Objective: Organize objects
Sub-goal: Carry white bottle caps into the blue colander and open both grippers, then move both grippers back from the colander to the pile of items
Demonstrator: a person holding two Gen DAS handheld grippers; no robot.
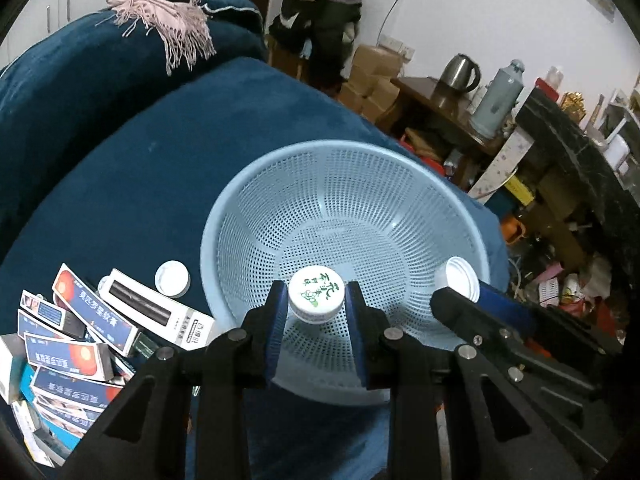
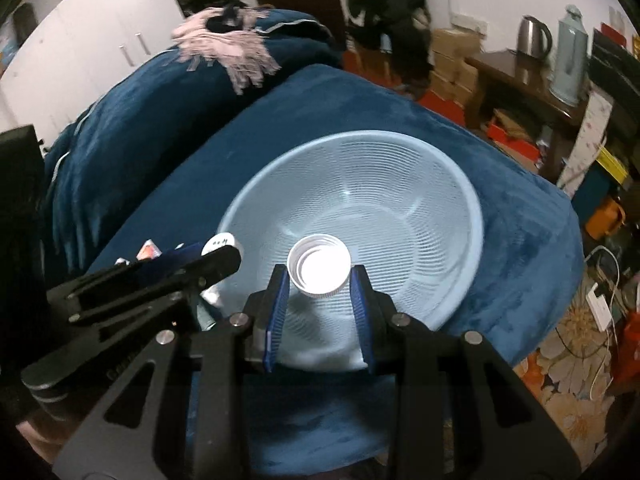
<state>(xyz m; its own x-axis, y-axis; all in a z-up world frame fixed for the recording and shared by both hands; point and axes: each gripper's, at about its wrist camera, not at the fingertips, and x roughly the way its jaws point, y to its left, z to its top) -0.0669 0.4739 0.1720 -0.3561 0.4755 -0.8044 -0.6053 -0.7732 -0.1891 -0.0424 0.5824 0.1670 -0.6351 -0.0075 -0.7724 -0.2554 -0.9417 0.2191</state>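
The basket (image 1: 400,184) is pale blue, dotted all over with small holes. The jar (image 1: 316,296) is white with green characters on its lid. The cap (image 2: 319,265) is plain white. The blanket (image 1: 160,160) is deep teal. The boxes (image 1: 80,344) are navy and white with red-orange circles. The scarf (image 1: 168,12) is pink, fringed.

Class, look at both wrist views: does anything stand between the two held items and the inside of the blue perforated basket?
Nothing visible does. The left gripper holds a small white jar with green print, and the right gripper holds a white ribbed cap, both over the round light blue perforated plastic basket, whose bowl below looks bare.
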